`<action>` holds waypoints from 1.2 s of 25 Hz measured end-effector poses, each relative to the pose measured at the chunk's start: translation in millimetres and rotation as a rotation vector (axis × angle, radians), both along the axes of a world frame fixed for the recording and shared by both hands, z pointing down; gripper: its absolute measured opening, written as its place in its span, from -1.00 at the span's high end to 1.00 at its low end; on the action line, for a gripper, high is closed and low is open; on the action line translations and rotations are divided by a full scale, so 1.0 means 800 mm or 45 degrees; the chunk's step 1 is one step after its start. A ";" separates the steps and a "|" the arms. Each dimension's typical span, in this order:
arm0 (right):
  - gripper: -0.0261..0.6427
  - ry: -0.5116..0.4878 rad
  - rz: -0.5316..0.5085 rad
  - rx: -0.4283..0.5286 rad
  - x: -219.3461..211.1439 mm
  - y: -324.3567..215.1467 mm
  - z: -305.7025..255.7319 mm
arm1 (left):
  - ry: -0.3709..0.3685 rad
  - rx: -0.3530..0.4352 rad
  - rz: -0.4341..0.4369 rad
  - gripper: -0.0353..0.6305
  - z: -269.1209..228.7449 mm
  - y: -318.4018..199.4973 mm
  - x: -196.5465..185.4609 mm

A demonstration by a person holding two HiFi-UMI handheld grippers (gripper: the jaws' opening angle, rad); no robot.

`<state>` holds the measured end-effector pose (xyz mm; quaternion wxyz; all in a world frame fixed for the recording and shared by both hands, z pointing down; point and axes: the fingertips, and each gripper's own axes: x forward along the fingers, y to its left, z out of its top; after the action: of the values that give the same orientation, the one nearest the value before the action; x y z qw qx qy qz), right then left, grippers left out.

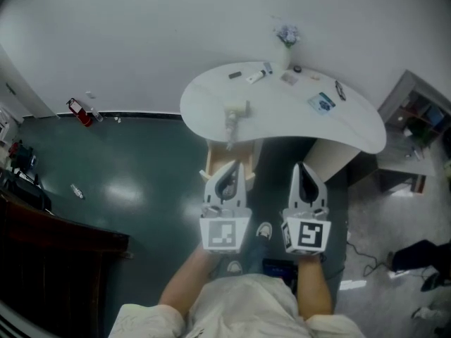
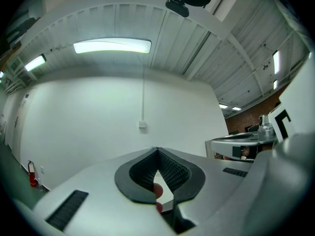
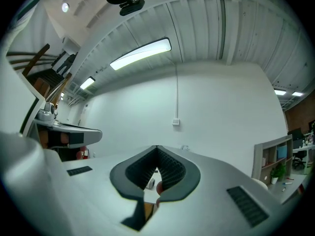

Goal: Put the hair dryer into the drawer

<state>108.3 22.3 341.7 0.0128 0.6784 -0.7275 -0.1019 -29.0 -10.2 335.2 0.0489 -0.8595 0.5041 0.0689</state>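
White walls and a dark green floor are around us, and a curved white table [image 1: 352, 129] stands ahead of both grippers. The job has not really begun. What we take to be the hair dryer [image 1: 236, 113], a small pale thing, lies on the near edge of the table, and nothing holds it. Under that edge a wooden drawer [image 1: 220, 158] looks open and seems to have nothing in it.

Our left gripper [image 1: 227, 169] has its jaws closed tight, tip to tip, with nothing between them. Our right gripper [image 1: 305, 169] looks the same: closed and holding nothing. The hair dryer sits straight ahead of the left jaws, past the drawer and higher up, well apart from them. From the right jaws it is ahead and off to the left.

We have yet to reach it, open up, grab it and put it in the drawer.
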 end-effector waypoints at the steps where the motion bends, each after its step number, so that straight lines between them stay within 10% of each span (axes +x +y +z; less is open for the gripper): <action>1: 0.91 -0.010 -0.005 0.001 0.006 -0.011 0.002 | -0.008 -0.006 -0.004 0.89 0.003 -0.010 0.006; 19: 0.91 -0.060 -0.103 -0.018 0.138 -0.226 0.001 | -0.029 -0.049 -0.103 0.89 0.002 -0.213 0.140; 30: 0.91 -0.062 -0.153 -0.053 0.131 -0.302 0.012 | -0.055 -0.095 -0.168 0.89 0.017 -0.282 0.124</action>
<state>212.7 -219.0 351.4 0.0030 0.6355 -0.7688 -0.0707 70.5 -236.0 349.1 0.0319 -0.8269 0.5607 0.0282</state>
